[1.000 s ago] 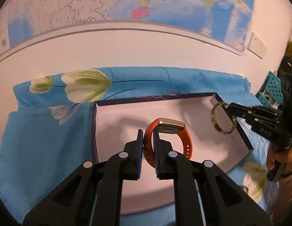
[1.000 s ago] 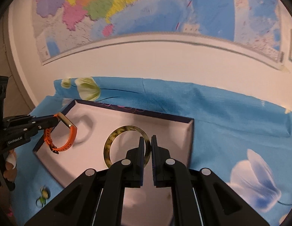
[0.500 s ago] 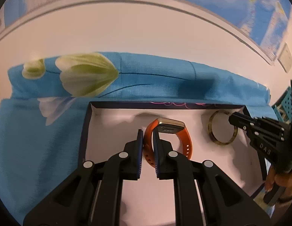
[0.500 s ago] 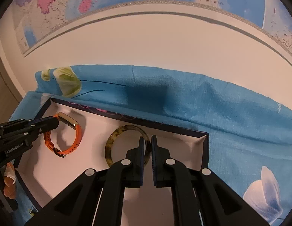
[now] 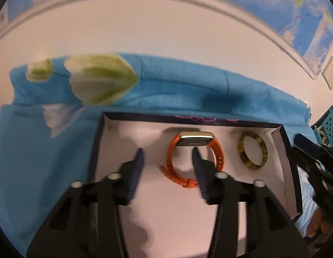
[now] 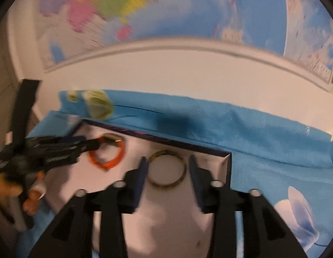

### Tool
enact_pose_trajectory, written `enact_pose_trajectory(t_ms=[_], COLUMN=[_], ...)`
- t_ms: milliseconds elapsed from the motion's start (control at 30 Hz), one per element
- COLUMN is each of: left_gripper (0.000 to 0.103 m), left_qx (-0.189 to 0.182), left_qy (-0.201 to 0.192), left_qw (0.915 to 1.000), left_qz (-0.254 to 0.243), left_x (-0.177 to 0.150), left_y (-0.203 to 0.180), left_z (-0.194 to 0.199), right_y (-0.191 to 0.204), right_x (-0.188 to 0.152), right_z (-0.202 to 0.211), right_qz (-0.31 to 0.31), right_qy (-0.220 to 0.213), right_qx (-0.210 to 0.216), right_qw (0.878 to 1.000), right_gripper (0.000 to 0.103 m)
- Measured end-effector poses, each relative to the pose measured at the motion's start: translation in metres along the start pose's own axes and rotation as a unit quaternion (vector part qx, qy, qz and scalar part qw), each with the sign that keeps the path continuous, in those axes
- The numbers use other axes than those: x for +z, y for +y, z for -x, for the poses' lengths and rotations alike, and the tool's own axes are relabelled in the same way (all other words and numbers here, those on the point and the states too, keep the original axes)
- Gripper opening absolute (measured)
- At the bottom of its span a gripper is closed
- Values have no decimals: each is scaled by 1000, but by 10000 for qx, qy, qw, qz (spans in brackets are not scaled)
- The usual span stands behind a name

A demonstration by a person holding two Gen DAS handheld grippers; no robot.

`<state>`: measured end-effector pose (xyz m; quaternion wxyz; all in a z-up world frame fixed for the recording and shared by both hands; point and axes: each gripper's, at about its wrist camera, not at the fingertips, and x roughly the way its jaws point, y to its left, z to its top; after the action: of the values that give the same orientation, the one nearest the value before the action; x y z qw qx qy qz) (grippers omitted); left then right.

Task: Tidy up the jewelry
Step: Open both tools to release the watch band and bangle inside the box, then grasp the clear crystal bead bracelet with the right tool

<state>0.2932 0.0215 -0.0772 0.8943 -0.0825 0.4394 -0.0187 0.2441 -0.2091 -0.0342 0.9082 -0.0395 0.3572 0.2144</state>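
Observation:
An orange watch [image 5: 172, 167] with a gold case rests in the white-lined box [image 5: 123, 142], near its back wall. My left gripper [image 5: 167, 158] is just above it with its jaws opening. The left finger stands clear of the strap, the right finger [image 5: 197, 163] hangs in front of the loop, and no pad presses it. A tortoiseshell bangle [image 6: 166, 186] lies in the box [image 6: 228, 165] near the right corner. It sits between the fingers of my right gripper [image 6: 167, 164], whose jaws are opening too, with narrow gaps on both sides. The bangle [image 5: 252, 165] lies right of the watch [image 6: 115, 161].
The box sits on a blue flowered cloth [image 5: 37, 161] against a pale wall with a map above. A teal perforated basket [image 5: 329, 126] is at the far right. The person's hand [image 6: 33, 197] holds the left gripper [image 6: 59, 150] at the box's left side.
Both grippers were shut on their pieces and held them over the box. Now both have spread their fingers, and the watch and the bangle rest free inside the box.

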Motion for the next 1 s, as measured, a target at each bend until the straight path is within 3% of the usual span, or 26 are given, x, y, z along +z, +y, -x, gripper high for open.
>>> enact_pose_trajectory(t_ms=[67,100,233,367,500,667,867,1000], left_gripper=[56,60,69,74,74,74,74,75], left_qx=[9,49,135,-10,-289,-512,-634,-703], left_qy=[-214,-323,-878,-994,-923,-902,-1081,-1170], left_qw=[9997,9994,9943,9903,9893,9869,9830,9792], left_qz=[-67,-119,-582,-975,-1091,-1236,-1341,-1500], left_x=[-7,-10,-35,-63,-95,-132,-159,-170], left_y=[-1,-2,-13,-24,-21,-20,-21,-22], left_z=[14,22,64,91,107,118,134,143], right_y=[7,8,15,20,36,49,64,69], right_x=[-14,-20,-56,-93,-120,-143,-152,-152], right_z=[21,29,57,73,82,86,79,77], right_qz=[190,235,338,306,431,591,780,884], right_qy=[-116,-160,-152,10,155,302,364,379], right_qx=[175,210,622,926,955,942,779,736], right_qw=[9996,9994,9974,9952,9944,9933,9932,9926], right_gripper=[50,58,59,59,46,43,37,27])
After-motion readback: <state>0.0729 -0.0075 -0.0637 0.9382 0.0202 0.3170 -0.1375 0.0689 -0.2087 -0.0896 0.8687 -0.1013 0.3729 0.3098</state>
